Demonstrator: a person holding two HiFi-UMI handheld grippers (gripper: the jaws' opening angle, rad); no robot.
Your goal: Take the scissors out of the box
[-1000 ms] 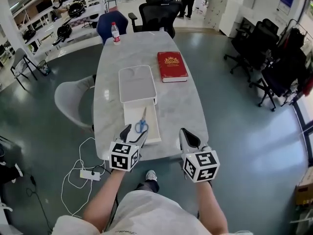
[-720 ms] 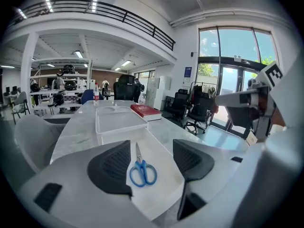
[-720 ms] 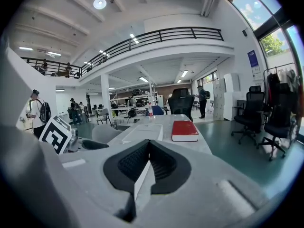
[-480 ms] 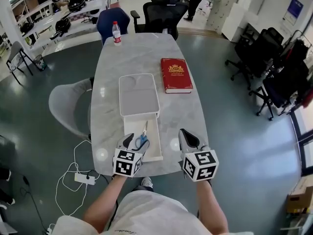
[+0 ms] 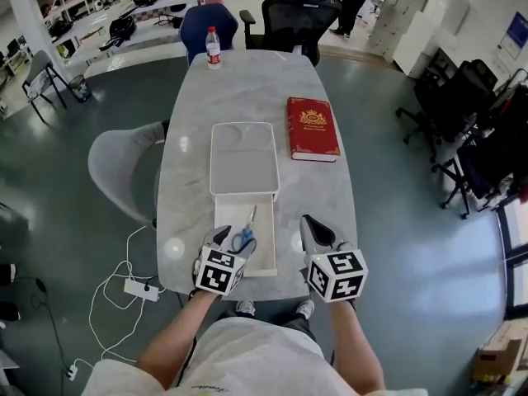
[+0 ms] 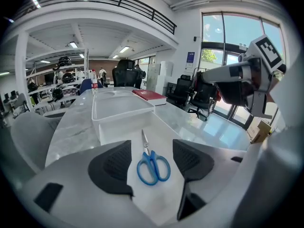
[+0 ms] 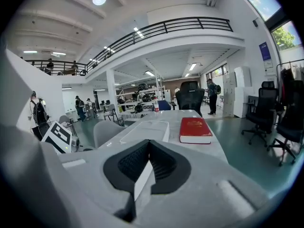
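Note:
The blue-handled scissors (image 5: 245, 238) lie flat in the pulled-out white drawer (image 5: 266, 262) of a white box (image 5: 242, 159) at the table's near end. In the left gripper view the scissors (image 6: 153, 164) lie blades pointing away, between and just beyond the two pads. My left gripper (image 5: 226, 239) (image 6: 153, 151) is open above the drawer, one jaw on each side of the handles, not touching them. My right gripper (image 5: 312, 231) (image 7: 148, 145) hovers to the right of the drawer, shut on nothing.
A red book (image 5: 312, 128) (image 7: 194, 129) lies to the right of the box. A water bottle (image 5: 214, 48) stands at the table's far end. A grey chair (image 5: 124, 167) is at the left, black office chairs (image 5: 297, 19) beyond, and a power strip (image 5: 136, 289) with cables on the floor.
My left gripper has moved forward over the drawer, so the scissors' handles now lie between its jaws. The right gripper has stayed put. The head view has shifted.

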